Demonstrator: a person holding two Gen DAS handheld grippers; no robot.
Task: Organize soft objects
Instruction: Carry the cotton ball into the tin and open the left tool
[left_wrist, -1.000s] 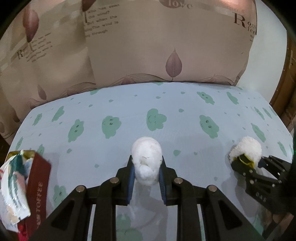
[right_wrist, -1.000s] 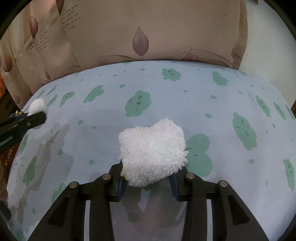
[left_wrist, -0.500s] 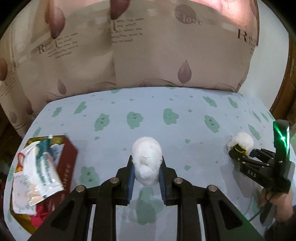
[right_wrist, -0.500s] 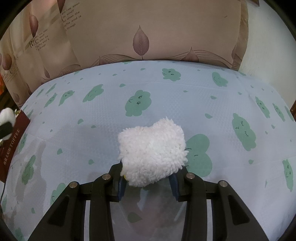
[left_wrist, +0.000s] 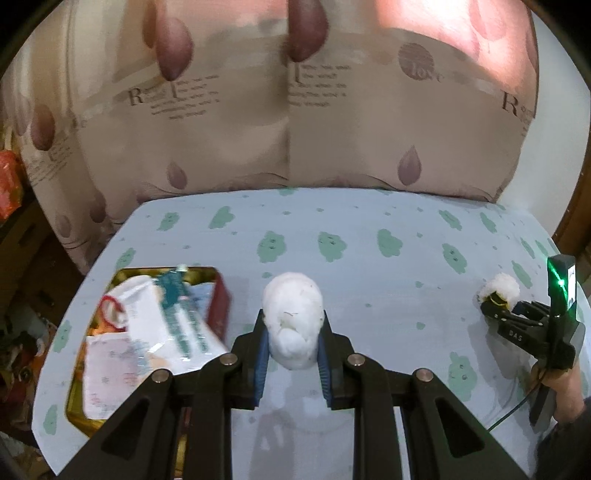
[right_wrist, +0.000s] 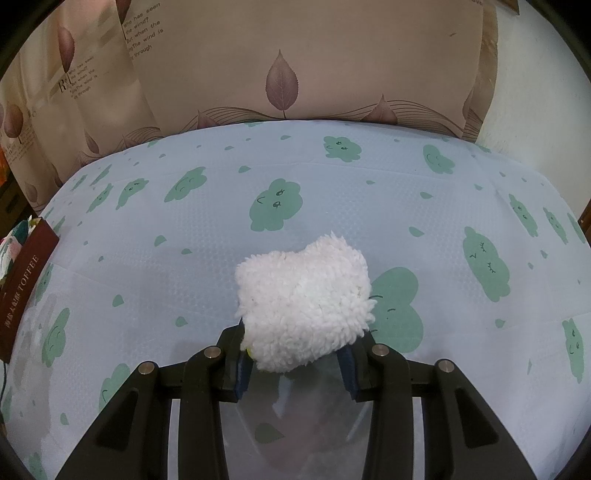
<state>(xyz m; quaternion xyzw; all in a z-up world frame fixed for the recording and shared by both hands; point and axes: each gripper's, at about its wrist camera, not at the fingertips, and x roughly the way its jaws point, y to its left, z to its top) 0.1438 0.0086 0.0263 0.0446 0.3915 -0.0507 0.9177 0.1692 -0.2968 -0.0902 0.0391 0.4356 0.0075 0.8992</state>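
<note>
My left gripper (left_wrist: 292, 352) is shut on a smooth white soft ball (left_wrist: 293, 317), held above the light blue cloth. My right gripper (right_wrist: 295, 360) is shut on a fluffy white plush toy (right_wrist: 304, 304) low over the cloth. In the left wrist view the same right gripper (left_wrist: 495, 310) shows at the far right with the fluffy toy (left_wrist: 500, 288) in its tips and a hand behind it. A dark red toffee tin (left_wrist: 221, 306) with a gold inside stands at the left, filled with paper packets (left_wrist: 147, 332).
The table wears a pale blue cloth with green cloud prints (right_wrist: 277, 208). Beige cushions with leaf prints (left_wrist: 295, 129) rise along the far edge. The tin's red side (right_wrist: 22, 291) shows at the left rim of the right wrist view. Clutter lies off the table's left side.
The left gripper has drawn back and up with the white ball, bringing the whole tin and more of the table into its view. The right gripper with the fluffy toy has stayed put.
</note>
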